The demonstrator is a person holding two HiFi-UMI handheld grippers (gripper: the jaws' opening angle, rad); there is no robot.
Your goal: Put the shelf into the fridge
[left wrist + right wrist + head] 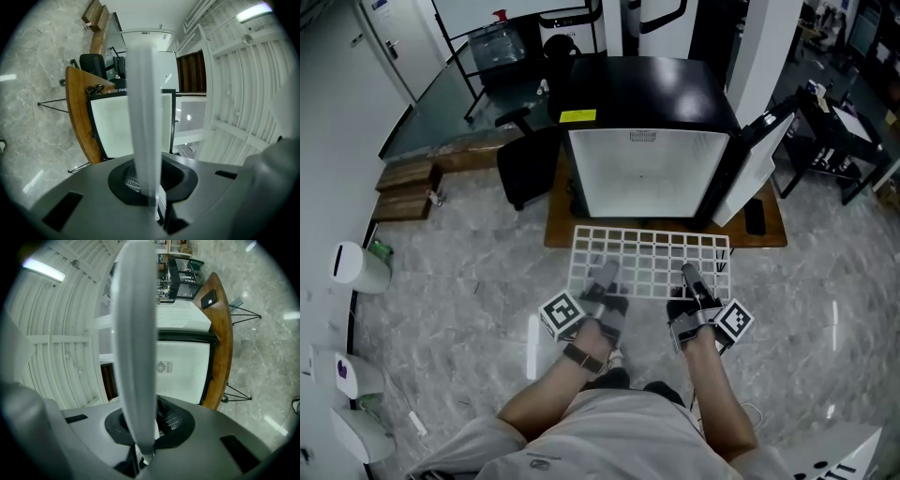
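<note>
The shelf (652, 258), a white wire grid, is held level just above the floor (469, 281), in front of the fridge (647, 178). Its far edge lies close to the fridge's open mouth, over the front of the wooden platform (558, 232) that carries the fridge. None of the shelf is inside the white cavity.

The left gripper (602, 279) and the right gripper (689, 279) both take the shelf at its near edge, the left toward the left corner and the right toward the right corner, well apart from each other. Each gripper's fingers reach forward over the first rows of the grid, with the rest of the shelf stretching away from them toward the fridge.

In the left gripper view the fingers are pressed together on the shelf's edge. The shelf's white wires (234, 93) spread along the right side of that view, and the fridge's pale cavity (117, 126) stands straight ahead. In the right gripper view the fingers are likewise clamped on the shelf's edge, with the wires (61, 343) filling the left side and the cavity (183, 371) ahead.

The fridge door (755, 164) stands swung out to the right. A black office chair (525, 169) stands to the left of the fridge.
</note>
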